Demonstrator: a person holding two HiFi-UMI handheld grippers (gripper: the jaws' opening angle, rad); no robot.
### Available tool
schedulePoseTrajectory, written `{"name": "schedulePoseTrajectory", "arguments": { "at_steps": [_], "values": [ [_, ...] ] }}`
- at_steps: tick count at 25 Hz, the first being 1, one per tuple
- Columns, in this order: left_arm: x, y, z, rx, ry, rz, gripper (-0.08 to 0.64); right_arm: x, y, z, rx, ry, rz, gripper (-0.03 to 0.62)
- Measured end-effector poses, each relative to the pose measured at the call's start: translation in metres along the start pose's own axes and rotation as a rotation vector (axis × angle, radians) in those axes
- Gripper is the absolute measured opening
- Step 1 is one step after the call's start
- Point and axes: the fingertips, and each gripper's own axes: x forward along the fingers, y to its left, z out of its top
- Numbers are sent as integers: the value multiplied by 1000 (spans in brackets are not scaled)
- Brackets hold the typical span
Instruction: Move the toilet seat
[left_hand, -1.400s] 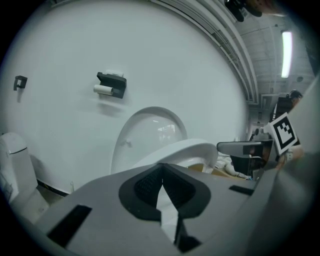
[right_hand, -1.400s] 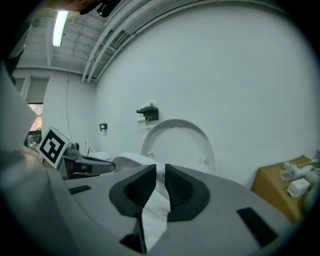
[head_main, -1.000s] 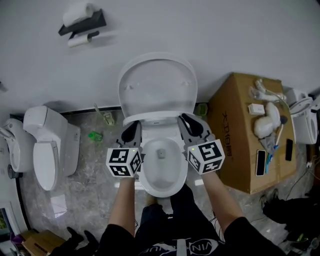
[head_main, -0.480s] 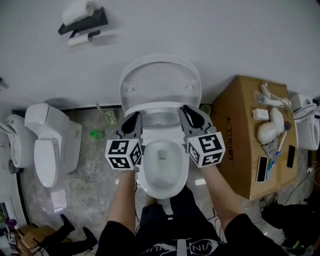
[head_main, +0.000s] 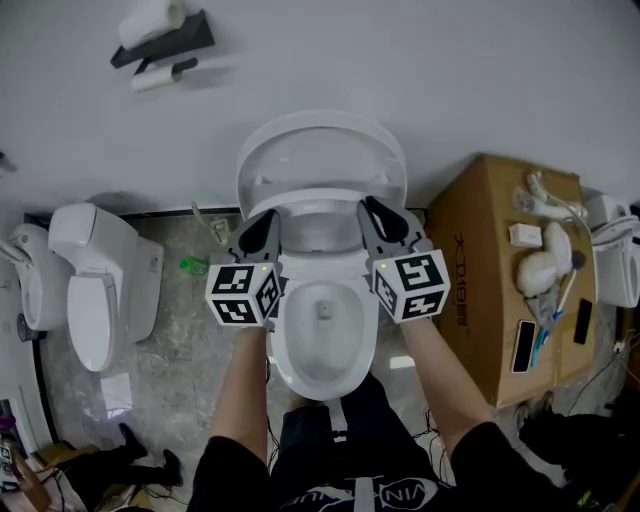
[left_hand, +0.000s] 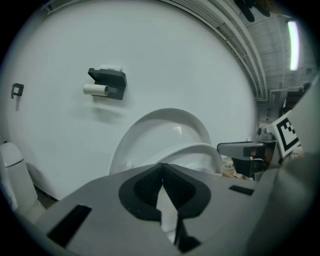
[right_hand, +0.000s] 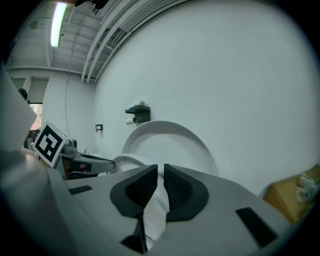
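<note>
The white toilet's lid (head_main: 320, 150) stands up against the wall. The seat ring (head_main: 318, 205) is tilted partway up in front of it, above the open bowl (head_main: 285, 360). My left gripper (head_main: 262, 222) is at the seat's left edge, and its pads (left_hand: 150, 182) meet at the tips: shut, with nothing seen clamped. My right gripper (head_main: 372, 210) is at the seat's right edge. Its jaws have just been closing and a narrow gap remains between the pads (right_hand: 177, 187), with nothing visibly pinched there. The seat's arc (left_hand: 200, 150) and the lid (right_hand: 170, 145) rise just ahead of the jaws.
A second toilet (head_main: 95, 290) stands on the floor at the left. A cardboard box (head_main: 480, 290) with small fittings on top fills the right side. A paper holder (head_main: 165, 40) hangs on the wall. A green object (head_main: 192, 266) lies on the floor.
Both grippers have moved toward the wall and the lid. The seat ring between them now looks more raised. The right jaws' gap has narrowed slightly.
</note>
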Motion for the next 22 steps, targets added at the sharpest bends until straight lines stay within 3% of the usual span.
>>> {"name": "schedulePoseTrajectory", "arguments": {
  "at_steps": [22],
  "values": [
    [28,12,5,-29,-1,48,3,25,-15,4,-40,-6,27,43]
  ]
}}
